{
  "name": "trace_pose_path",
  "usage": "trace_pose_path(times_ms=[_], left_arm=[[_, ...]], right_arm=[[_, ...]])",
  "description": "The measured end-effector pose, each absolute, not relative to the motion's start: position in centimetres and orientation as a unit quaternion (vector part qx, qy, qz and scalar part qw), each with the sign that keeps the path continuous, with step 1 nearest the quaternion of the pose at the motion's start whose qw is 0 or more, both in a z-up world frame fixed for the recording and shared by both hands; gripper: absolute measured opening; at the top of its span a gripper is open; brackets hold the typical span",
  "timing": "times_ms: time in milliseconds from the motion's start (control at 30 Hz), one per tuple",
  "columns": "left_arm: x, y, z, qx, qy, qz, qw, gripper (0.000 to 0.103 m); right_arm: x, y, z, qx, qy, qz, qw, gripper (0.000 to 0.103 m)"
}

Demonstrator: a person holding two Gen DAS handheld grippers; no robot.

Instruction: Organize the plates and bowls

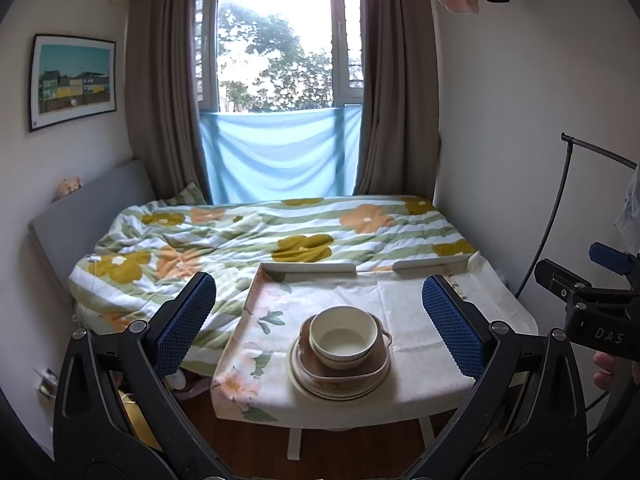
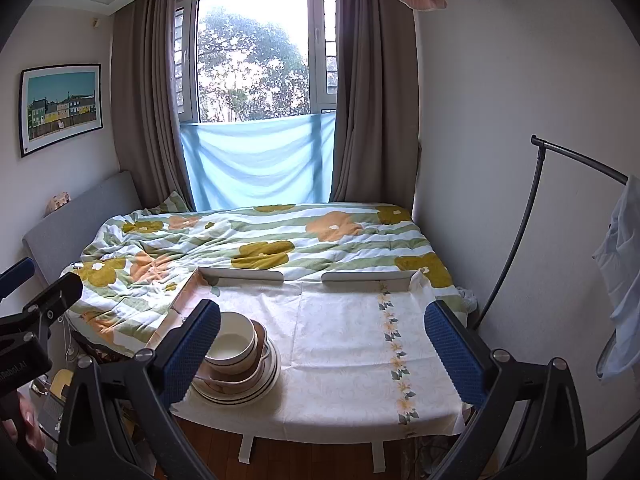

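Home bedroom: bed (image 1: pixel 256 240) with floral duvet, curtained window (image 1: pixel 276 48), framed print (image 1: pixel 73 80) on wall, clothes rack (image 2: pixel 560 200).

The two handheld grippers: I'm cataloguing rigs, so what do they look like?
Both match. The left gripper and right gripper each have a black frame of triangular cut-out arms with silver screws, ending in two fingers faced with blue textured pads. White lettering, only partly readable, marks each body as seen from the other camera. No cables or sleeves are visible.
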State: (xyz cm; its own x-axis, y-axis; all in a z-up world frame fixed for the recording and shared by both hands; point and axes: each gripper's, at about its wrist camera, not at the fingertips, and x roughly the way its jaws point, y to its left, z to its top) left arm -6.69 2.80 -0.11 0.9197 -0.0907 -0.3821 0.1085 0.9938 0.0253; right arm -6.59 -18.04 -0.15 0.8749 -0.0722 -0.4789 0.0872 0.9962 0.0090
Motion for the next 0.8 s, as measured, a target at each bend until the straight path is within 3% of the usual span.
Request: trace_pose_path(times_ms=[800], left_arm=[[-5.3, 3.4, -0.5, 0.029, 0.189, -0.021, 0.981, 0.103]], right_arm=[[-5.2, -17.2, -0.2, 0.023, 0.258, -0.042, 0.965, 0.102]])
